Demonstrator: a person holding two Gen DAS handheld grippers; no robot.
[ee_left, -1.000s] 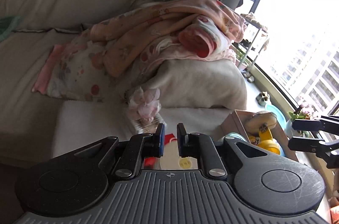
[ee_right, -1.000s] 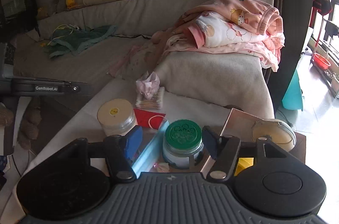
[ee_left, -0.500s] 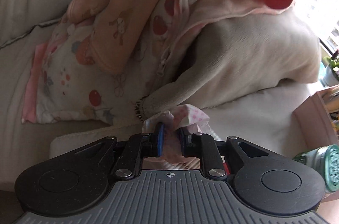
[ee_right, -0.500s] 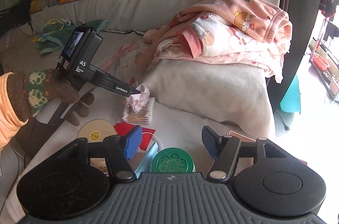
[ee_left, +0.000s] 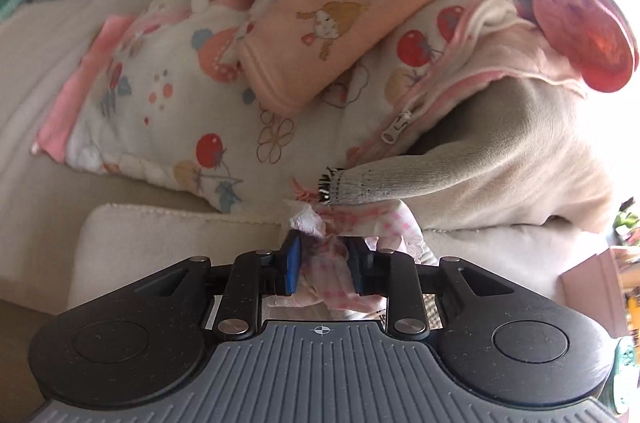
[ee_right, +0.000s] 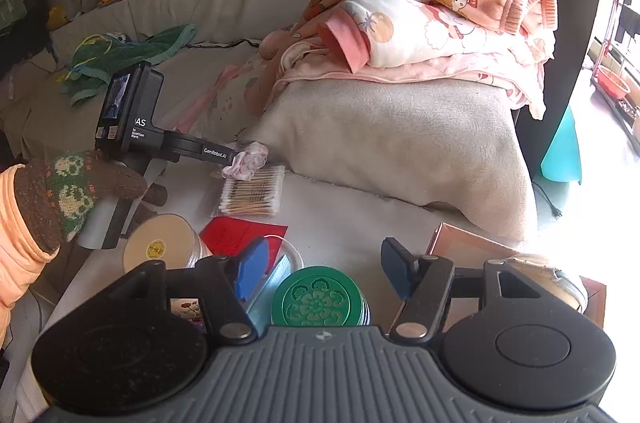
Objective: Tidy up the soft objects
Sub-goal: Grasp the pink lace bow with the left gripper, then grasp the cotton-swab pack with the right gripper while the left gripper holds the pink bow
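The left gripper point(ee_left: 323, 265) has its blue-padded fingers point(ee_left: 291, 263) closed in on a crumpled pink-and-white checked cloth point(ee_left: 332, 259), the fabric bunched between the pads and spilling out above and to the right of them. In the right wrist view the same left gripper point(ee_right: 236, 159) reaches in from the left, held by a hand in a brown patterned knit glove point(ee_right: 76, 191), its tip buried in the crumpled cloth point(ee_right: 248, 161). That cloth sits at the near edge of a clear pack of wooden cotton swabs point(ee_right: 252, 193), which lies on the pale cushion surface point(ee_right: 352, 223) just in front of a large grey-beige pillow point(ee_right: 400, 143). A heap of pink and white cartoon-print children's garments point(ee_right: 432, 19) is piled on top of the pillow and trails down its left side. The right gripper point(ee_right: 324, 273) hangs nearer the camera with its blue-tipped fingers point(ee_right: 250, 273) spread wide and nothing between them; below the gap stands a jar with a green embossed round lid point(ee_right: 316, 297). Left of the jar are a flat red card point(ee_right: 236, 233) and a round tub with a cream lid point(ee_right: 160, 243). Behind the swab pack, farther back on the sofa, lies a rumpled green cloth point(ee_right: 120, 55).
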